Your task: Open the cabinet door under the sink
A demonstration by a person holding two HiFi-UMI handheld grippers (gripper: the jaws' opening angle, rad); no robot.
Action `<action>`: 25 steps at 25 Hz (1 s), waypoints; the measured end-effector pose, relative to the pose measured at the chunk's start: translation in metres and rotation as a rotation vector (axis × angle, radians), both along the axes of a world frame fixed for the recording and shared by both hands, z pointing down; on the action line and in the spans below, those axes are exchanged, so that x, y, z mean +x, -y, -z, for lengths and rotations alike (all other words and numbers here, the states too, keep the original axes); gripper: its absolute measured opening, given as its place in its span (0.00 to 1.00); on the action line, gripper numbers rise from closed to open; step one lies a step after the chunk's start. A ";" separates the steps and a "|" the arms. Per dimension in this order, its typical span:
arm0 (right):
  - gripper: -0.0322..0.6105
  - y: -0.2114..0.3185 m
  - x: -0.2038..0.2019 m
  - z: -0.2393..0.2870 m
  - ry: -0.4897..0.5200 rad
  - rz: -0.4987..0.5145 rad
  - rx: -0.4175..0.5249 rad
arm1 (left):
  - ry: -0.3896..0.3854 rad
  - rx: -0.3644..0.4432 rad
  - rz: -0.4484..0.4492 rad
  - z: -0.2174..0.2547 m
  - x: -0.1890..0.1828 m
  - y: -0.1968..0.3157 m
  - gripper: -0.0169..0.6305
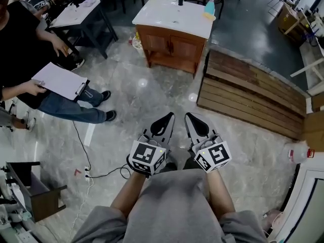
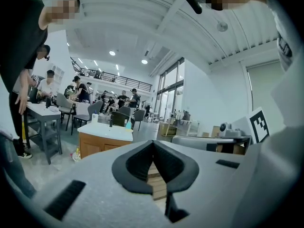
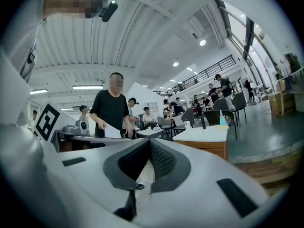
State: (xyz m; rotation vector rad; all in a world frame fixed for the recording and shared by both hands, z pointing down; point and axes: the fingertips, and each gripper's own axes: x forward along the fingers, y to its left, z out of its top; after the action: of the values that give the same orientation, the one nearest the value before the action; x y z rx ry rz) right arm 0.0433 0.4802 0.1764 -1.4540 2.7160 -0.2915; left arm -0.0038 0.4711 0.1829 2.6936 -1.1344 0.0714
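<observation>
Cabinet door (image 1: 186, 48): sitting shut on the sink cabinet (image 1: 169, 44) front, well apart from the 2 grippers.
Left gripper (image 1: 170, 117): jaws pressing together, empty.
Right gripper (image 1: 188, 117): jaws pressing together, empty.
Around: wooden platform (image 1: 248, 97) lying right of the sink cabinet; 1 person (image 1: 20, 39) holding a clipboard (image 1: 61, 80) to its left.

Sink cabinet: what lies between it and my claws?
Head view: only bare floor up to the sink cabinet; the wooden platform sits off to the right.

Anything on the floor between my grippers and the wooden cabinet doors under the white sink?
Nothing visible: bare grey marble floor runs from left gripper and right gripper to the wooden cabinet doors. A slatted wooden platform lies right of that path, a person with a clipboard left.
</observation>
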 end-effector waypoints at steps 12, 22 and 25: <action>0.06 0.060 -0.005 -0.016 -0.002 -0.011 -0.032 | 0.005 -0.016 0.001 -0.011 -0.008 0.059 0.04; 0.06 0.151 0.026 -0.023 0.022 0.015 -0.037 | 0.046 -0.032 0.039 -0.019 0.021 0.149 0.04; 0.06 0.176 0.041 -0.021 0.036 0.020 -0.038 | 0.070 -0.034 0.046 -0.016 0.034 0.171 0.04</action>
State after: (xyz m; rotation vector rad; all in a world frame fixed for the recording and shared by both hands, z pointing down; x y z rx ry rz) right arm 0.0838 0.3047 0.1975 -1.4174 2.7130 -0.3687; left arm 0.0303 0.2996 0.1991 2.6524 -1.2037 0.1776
